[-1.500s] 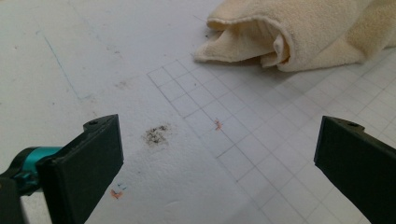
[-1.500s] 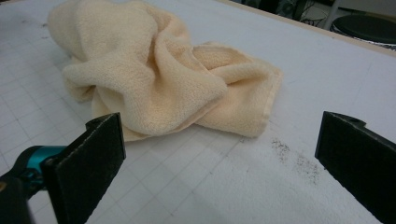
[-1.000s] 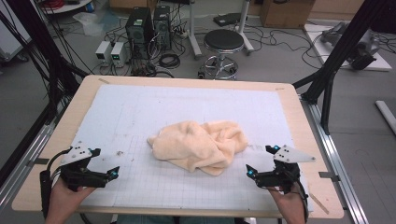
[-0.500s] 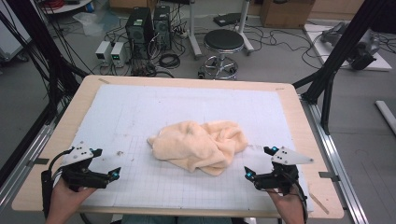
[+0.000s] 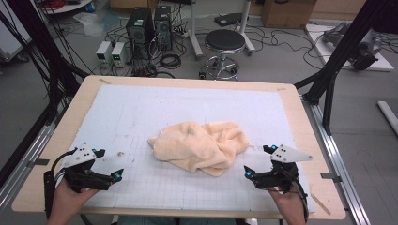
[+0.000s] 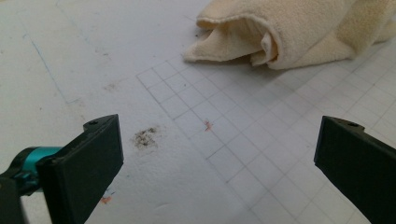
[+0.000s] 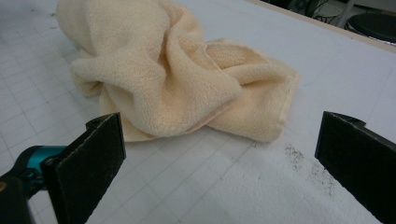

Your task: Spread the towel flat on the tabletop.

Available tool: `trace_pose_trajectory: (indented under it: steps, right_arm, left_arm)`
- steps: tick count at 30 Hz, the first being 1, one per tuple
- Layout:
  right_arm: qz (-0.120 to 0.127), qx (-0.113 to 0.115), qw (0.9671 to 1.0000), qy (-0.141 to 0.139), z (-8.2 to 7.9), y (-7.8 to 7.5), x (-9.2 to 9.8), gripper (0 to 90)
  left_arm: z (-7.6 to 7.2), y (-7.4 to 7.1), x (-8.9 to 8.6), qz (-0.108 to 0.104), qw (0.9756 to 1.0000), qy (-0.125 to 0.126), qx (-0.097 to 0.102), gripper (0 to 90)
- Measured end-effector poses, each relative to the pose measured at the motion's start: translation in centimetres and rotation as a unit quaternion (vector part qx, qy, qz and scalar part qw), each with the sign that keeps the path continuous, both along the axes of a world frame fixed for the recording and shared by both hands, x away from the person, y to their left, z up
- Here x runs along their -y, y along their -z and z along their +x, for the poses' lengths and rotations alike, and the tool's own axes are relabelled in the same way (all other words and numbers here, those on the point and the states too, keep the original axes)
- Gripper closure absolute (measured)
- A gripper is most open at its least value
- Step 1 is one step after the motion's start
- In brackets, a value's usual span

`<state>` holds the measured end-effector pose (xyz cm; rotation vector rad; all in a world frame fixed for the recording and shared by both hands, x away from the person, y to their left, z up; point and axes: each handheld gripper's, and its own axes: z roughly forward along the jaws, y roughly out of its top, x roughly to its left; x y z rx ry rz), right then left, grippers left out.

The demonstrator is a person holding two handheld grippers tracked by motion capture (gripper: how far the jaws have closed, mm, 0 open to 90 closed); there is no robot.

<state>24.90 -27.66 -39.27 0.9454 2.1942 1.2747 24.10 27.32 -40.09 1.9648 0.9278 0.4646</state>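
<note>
A crumpled cream towel (image 5: 202, 147) lies in a heap near the middle of the white gridded mat (image 5: 187, 108). My left gripper (image 5: 109, 164) is held low at the mat's front left, open, with nothing between its jaws, well apart from the towel. In the left gripper view the towel (image 6: 289, 32) lies ahead and to the right of the open gripper (image 6: 219, 158). My right gripper (image 5: 257, 159) sits at the front right, open and empty, a short way from the towel's right edge. The right gripper view shows the towel (image 7: 163, 70) close ahead of the open gripper (image 7: 219, 158).
The mat covers a wooden table (image 5: 300, 122) framed by black posts (image 5: 342, 51). Small dark smudges mark the mat (image 6: 145, 136) near the left gripper and beside the towel (image 7: 294, 156). A stool (image 5: 226, 44) and computers (image 5: 148, 28) stand on the floor beyond the far edge.
</note>
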Motion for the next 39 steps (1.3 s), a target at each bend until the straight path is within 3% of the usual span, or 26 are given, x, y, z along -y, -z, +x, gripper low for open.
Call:
trace_pose_trajectory:
  steps: [5, 10, 19, 24, 33, 39]
  right_arm:
    - [-0.005, -0.005, 0.9999, -0.007, 0.9, -0.2, -0.3, 0.9]
    - [-0.006, -0.003, 0.9999, -0.015, 1.4, -0.8, -0.9, 0.9]
    - [-0.010, -0.001, 0.9995, -0.030, 2.1, -1.0, -1.5, 0.9]
    - [-0.010, -0.002, 0.9994, -0.032, 2.5, -1.2, -1.6, 0.9]
    - [-0.005, 0.002, 0.9992, -0.039, 3.8, -2.0, -1.9, 5.0]
    - [-0.001, 0.003, 0.9994, -0.036, 4.7, -2.1, -2.2, 5.0]
  left_arm:
    - [0.0, -0.4, 0.8, -0.007, 0.9999, 0.011, 0.005, 1.8]
    - [0.2, -0.6, 1.6, 0.000, 0.9998, 0.020, 0.009, 1.8]
    - [0.2, -0.5, 1.7, 0.002, 0.9998, 0.020, 0.004, 1.8]
    - [0.5, -0.8, 1.8, -0.007, 0.9997, 0.021, 0.002, 1.8]
    - [2.3, -2.4, 4.4, -0.010, 0.9984, 0.053, 0.014, 1.9]
    - [4.4, -2.9, 6.4, -0.021, 0.9968, 0.077, 0.007, 9.0]
